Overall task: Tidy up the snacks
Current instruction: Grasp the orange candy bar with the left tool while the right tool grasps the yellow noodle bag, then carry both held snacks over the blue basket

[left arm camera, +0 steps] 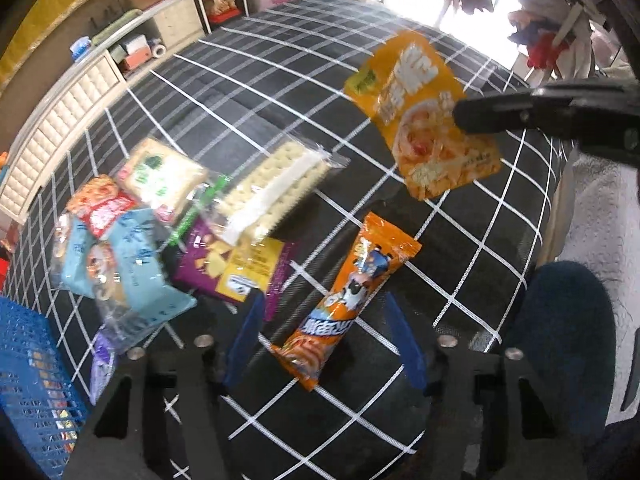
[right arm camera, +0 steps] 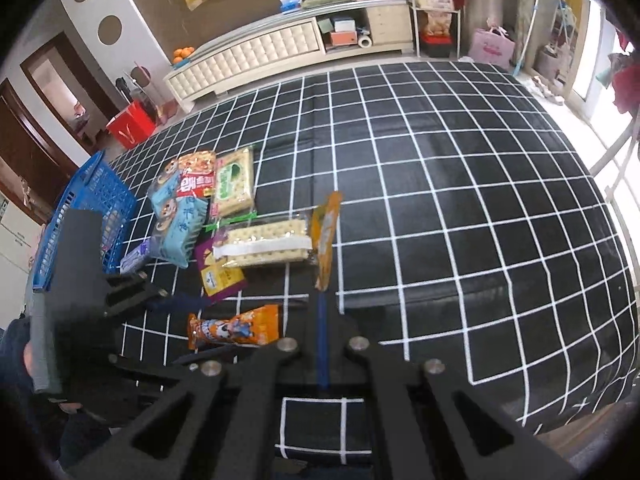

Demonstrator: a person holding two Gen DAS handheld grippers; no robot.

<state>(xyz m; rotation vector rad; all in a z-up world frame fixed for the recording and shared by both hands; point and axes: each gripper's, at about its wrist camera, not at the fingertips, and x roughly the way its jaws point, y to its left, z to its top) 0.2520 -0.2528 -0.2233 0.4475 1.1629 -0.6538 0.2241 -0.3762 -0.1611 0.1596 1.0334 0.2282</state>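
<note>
My right gripper (right arm camera: 322, 292) is shut on a yellow-orange snack bag (right arm camera: 326, 236), seen edge-on, and holds it above the bed; the bag shows broadside in the left wrist view (left arm camera: 428, 120), with the right gripper (left arm camera: 460, 116) clamped on its edge. My left gripper (left arm camera: 320, 316) is open, its blue fingers (left arm camera: 244, 340) either side of an orange snack stick pack (left arm camera: 344, 300) lying on the checked cover (left arm camera: 248, 92); the pack also shows in the right wrist view (right arm camera: 234, 328). A pile of snacks lies to the left: crackers (left arm camera: 272, 188), a purple bag (left arm camera: 236, 264), light-blue packs (left arm camera: 124, 264).
A blue plastic basket (left arm camera: 28, 380) stands at the left edge of the bed, also in the right wrist view (right arm camera: 84, 208). A white low cabinet (right arm camera: 280, 52) runs along the far wall. A window and hanging laundry are on the right.
</note>
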